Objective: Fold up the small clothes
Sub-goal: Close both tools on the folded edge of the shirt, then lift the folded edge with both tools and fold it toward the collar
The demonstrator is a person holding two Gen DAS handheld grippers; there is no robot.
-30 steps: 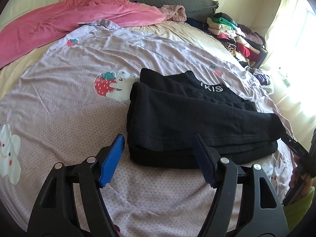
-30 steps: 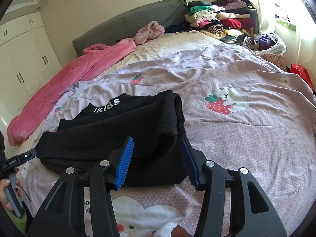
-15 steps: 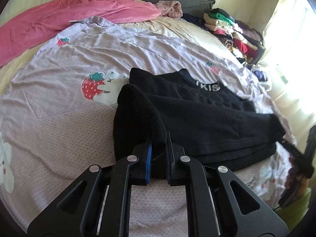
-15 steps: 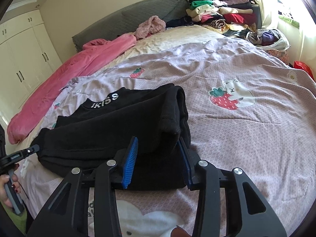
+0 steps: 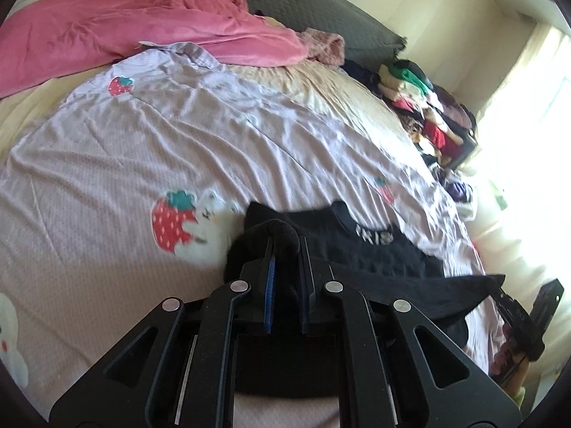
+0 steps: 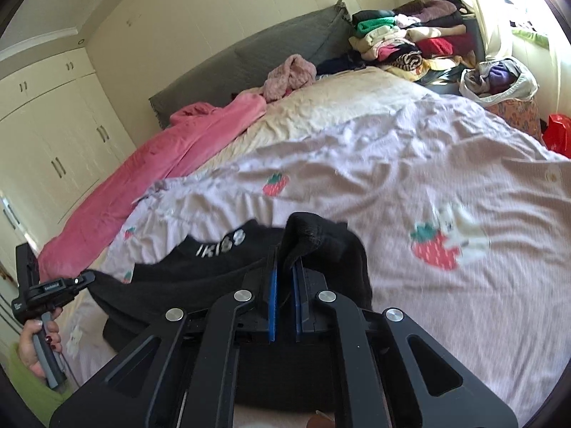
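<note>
A black sweater (image 5: 371, 253) with white lettering at its collar lies part-folded on the lilac bedspread (image 5: 142, 149). My left gripper (image 5: 285, 246) is shut on the sweater's left folded edge, with a bunch of black cloth pinched between its blue pads and lifted off the bed. In the right wrist view my right gripper (image 6: 284, 264) is shut on the sweater (image 6: 221, 267) at its right folded edge, the cloth humped up over the fingertips. Each view also shows the other gripper at its border, pinching the far corner, held by a hand (image 6: 34, 339).
A pink blanket (image 5: 135, 32) and a pinkish knit (image 6: 289, 76) lie near the grey headboard (image 6: 249, 57). Stacked folded clothes (image 6: 410, 41) and a bag of clothes (image 6: 499, 78) stand beside the bed's far corner by the bright window. White wardrobes (image 6: 50, 135) line the wall.
Both grippers went from open around the sweater's near edge to shut on it. They have risen and moved forward, lifting the pinched edge up off the bed.
</note>
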